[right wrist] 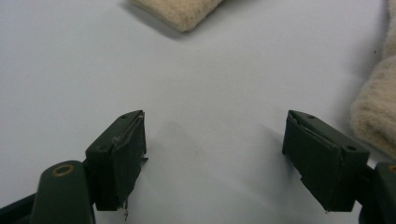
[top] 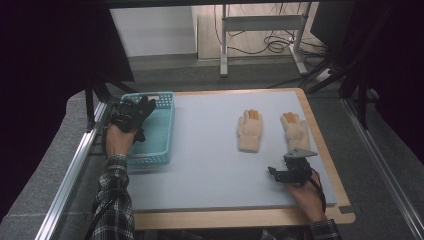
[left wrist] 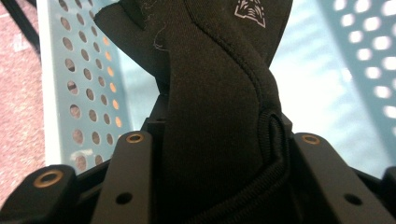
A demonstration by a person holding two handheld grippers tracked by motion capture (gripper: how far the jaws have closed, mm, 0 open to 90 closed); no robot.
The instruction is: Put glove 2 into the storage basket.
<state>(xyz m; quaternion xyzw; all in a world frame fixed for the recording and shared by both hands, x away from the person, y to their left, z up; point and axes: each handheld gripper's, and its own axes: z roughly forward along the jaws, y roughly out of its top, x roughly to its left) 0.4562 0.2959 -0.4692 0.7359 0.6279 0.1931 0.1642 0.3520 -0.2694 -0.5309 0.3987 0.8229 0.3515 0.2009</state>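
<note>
While the left gripper [top: 131, 116] hangs over the teal basket [top: 161, 131], its jaws clench a black glove [left wrist: 219, 93], evidently at the depositing step; release comes next. Two cream gloves [top: 250, 131] lie mid-table. Just beside them, the right gripper [right wrist: 215, 158] stands wide apart, empty, presumably to take one.

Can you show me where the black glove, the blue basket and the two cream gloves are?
Black glove [left wrist: 219, 107]: left gripper view, its fabric body between the tool's jaws.
Blue basket [top: 150, 159]: high view, its near wall.
Left cream glove [top: 249, 132]: high view, its palm.
Right cream glove [top: 296, 131]: high view, its palm.
</note>
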